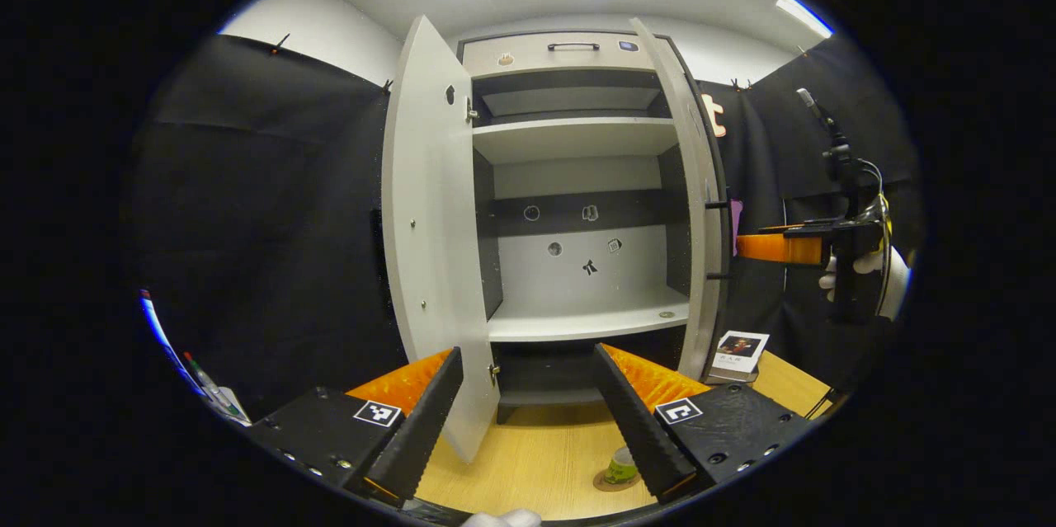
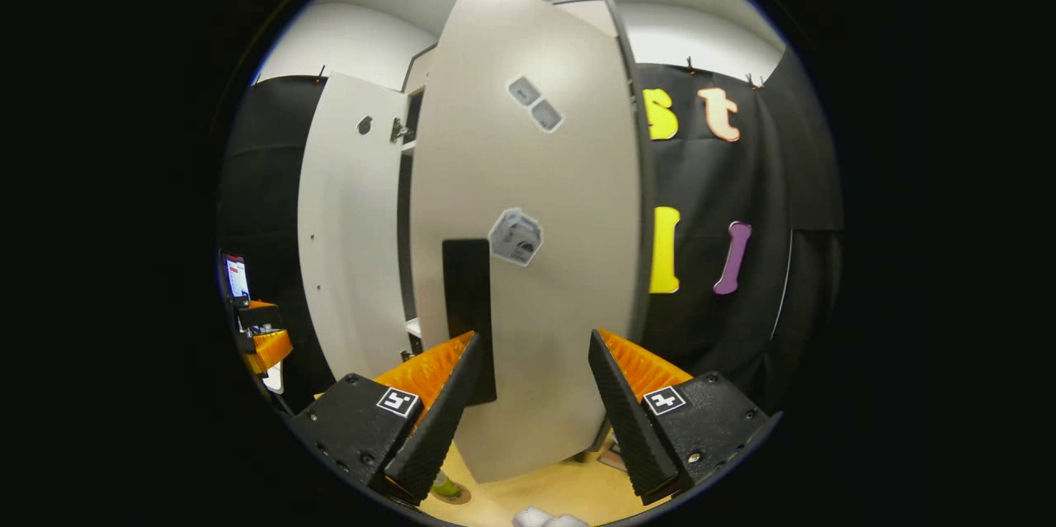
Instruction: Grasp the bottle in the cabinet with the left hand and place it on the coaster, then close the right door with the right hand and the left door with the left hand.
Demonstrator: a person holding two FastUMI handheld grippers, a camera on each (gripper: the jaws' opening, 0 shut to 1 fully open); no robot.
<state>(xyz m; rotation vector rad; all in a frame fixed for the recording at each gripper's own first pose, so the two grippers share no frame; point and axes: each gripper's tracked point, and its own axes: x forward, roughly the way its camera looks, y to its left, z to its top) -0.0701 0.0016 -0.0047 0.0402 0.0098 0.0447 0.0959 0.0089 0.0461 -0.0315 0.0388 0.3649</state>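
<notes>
The white cabinet (image 1: 577, 181) stands with both doors swung wide, its shelves bare. A small green bottle (image 1: 620, 468) sits on a round brown coaster (image 1: 605, 484) on the table, just left of my left gripper's right finger. My left gripper (image 1: 528, 428) is open and holds nothing, facing the cabinet's inside between the left door (image 1: 429, 247) and the right door (image 1: 695, 205). My right gripper (image 2: 528, 420) is open close to the right door's outer face (image 2: 544, 279), near its black handle (image 2: 468, 312). The bottle (image 2: 445, 487) peeks out under the right gripper's left finger. The right gripper (image 1: 780, 248) also appears past the right door.
A wooden table (image 1: 528, 461) carries the cabinet. A small card stand (image 1: 740, 350) rests by the right door's foot, and pens (image 1: 210, 391) lie at far left. A gloved hand (image 1: 866, 265) holds the right gripper. The left gripper (image 2: 266, 348) and a screen (image 2: 237, 275) show at far left.
</notes>
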